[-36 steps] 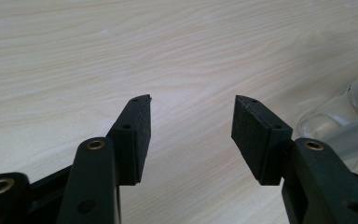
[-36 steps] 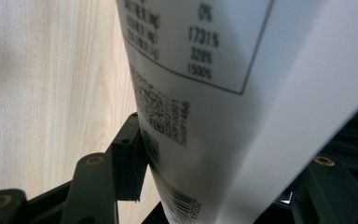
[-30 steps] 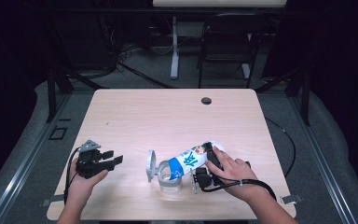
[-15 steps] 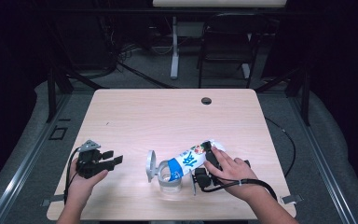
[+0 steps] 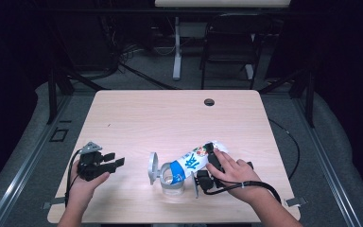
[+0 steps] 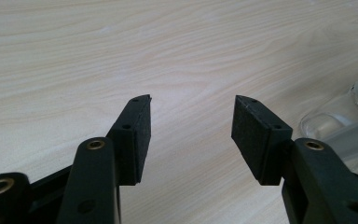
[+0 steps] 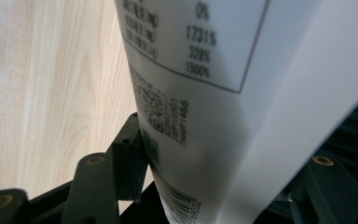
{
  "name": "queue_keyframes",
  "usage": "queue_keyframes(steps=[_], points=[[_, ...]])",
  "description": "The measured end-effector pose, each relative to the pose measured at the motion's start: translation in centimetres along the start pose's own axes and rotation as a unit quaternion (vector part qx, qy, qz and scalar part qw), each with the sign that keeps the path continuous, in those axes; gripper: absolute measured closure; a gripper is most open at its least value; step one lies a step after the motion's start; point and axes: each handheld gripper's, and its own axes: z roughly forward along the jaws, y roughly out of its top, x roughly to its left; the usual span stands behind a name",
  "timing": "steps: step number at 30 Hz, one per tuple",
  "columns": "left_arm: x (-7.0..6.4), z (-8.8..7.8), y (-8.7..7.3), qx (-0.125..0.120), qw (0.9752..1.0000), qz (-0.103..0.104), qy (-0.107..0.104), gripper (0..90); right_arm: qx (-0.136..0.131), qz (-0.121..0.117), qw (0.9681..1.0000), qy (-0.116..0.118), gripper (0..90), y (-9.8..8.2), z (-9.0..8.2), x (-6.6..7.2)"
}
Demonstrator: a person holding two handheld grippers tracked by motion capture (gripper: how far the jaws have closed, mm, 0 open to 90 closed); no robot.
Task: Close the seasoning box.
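The carton (image 7: 223, 93) bears a boxed table on its white side, seen in the right gripper view — its legible figures read "0%", "1731%", "228%" and "1500%", stacked one under another. Below the table runs fine print too blurred to read, then a small square code, a green mark and a barcode. In the high view, the carton (image 5: 194, 161) shows a large white character on blue — unreadable.

One carton (image 5: 196, 160), one glass jar (image 5: 172, 179)
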Motion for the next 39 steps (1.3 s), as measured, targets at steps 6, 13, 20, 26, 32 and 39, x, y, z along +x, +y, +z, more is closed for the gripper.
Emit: queue_keyframes(steps=[6, 13, 20, 26, 32, 39], points=[[-0.02, 0.0, -0.02, -0.001, 1.0, 0.0, 0.001, 47.8, 0.0, -0.003, 1.0, -0.003, 44.7, 0.05, 0.04, -0.05], [0.04, -0.07, 0.02, 0.005, 1.0, 0.001, 0.001, 47.8, 0.001, -0.003, 1.0, -0.001, 45.0, 0.09, 0.04, -0.1], [0.08, 0.01, -0.03, 0.001, 1.0, -0.001, 0.0, 47.8, 0.002, -0.01, 0.9999, -0.007, 45.1, 0.16, 0.01, -0.16], [0.11, -0.01, -0.03, 0.0, 1.0, 0.0, 0.0, 47.8, 0.007, -0.014, 0.9999, -0.006, 45.2, 0.23, -0.04, -0.21], [0.12, -0.03, -0.04, -0.003, 1.0, -0.001, 0.0, 47.8, 0.008, -0.016, 0.9998, -0.007, 45.3, 0.25, -0.07, -0.22], [0.15, -0.03, -0.05, -0.002, 1.0, -0.003, 0.001, 47.8, 0.006, -0.017, 0.9998, -0.008, 45.3, 0.27, -0.06, -0.24]])
